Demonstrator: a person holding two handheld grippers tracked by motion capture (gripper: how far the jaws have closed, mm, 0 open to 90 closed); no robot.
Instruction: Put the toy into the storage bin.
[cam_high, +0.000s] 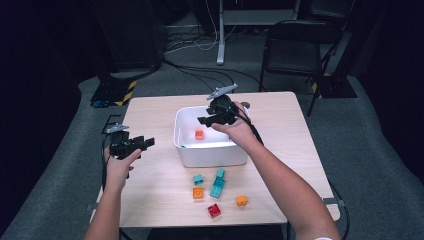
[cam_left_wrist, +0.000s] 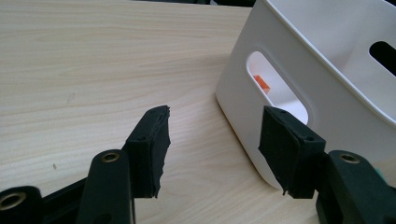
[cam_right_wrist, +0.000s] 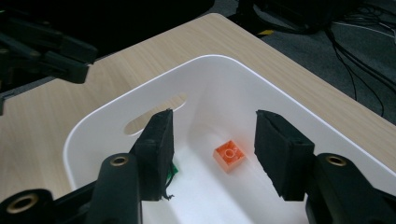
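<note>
The right tongs (cam_high: 210, 120) hang over the white bin (cam_high: 210, 150) with jaws apart, holding nothing; an orange brick (cam_right_wrist: 229, 155) lies on the bin's floor below them. The left tongs (cam_high: 142, 144) hover left of the bin, jaws apart and bare. More bricks (cam_high: 216, 190) sit on the near counter (cam_high: 150, 190).

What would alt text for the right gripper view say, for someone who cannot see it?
Two open black gripper jaws hover over a white bin, with one orange brick lying on its floor between them. The bin sits on a light wooden table, and a small green thing peeks out beside the left jaw.
</note>
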